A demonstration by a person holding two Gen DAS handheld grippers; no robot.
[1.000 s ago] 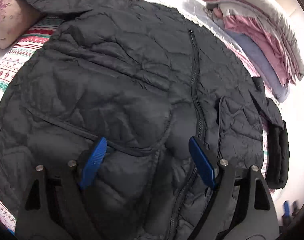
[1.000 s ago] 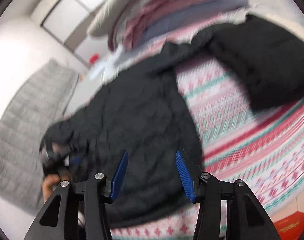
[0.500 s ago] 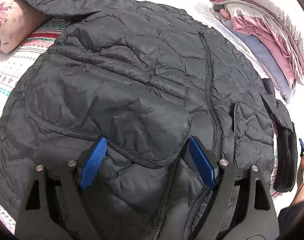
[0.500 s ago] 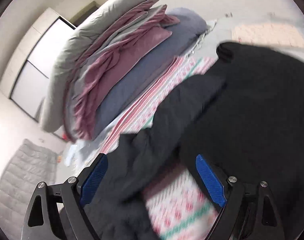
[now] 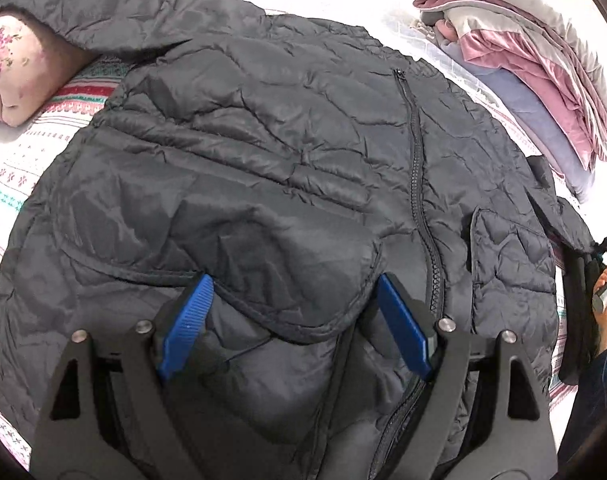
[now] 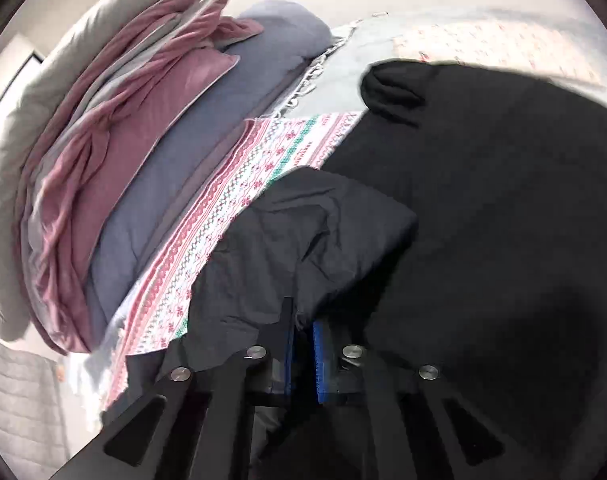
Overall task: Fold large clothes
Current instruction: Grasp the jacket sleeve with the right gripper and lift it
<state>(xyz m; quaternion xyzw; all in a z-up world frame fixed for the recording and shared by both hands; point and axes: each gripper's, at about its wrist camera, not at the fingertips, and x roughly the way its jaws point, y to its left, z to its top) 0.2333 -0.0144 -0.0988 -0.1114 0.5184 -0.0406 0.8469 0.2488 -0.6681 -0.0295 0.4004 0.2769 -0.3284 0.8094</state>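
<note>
A dark grey quilted jacket (image 5: pixel 283 152) lies spread front-up on the patterned bedspread (image 5: pixel 19 168), zip closed. One sleeve is folded across its front. My left gripper (image 5: pixel 295 320) hovers open over that sleeve's cuff (image 5: pixel 303 280), a blue pad on either side, neither pressing it. At the jacket's right edge, my right gripper (image 6: pixel 302 344) is shut on the other sleeve's end (image 6: pixel 303 240), with the dark fabric pinched between the nearly touching pads. The hand holding it (image 5: pixel 605 284) shows at the right edge of the left wrist view.
A stack of folded grey, pink and lilac bedding (image 6: pixel 123 152) lies beside the right sleeve. A black garment (image 6: pixel 483 220) lies to the right of it. A floral pink pillow (image 5: pixel 19 68) sits under the jacket's hood at the far left.
My right gripper swung away from over the jacket's body to its right sleeve, opened wide and then shut on the sleeve end. The left gripper stayed open and hardly moved.
</note>
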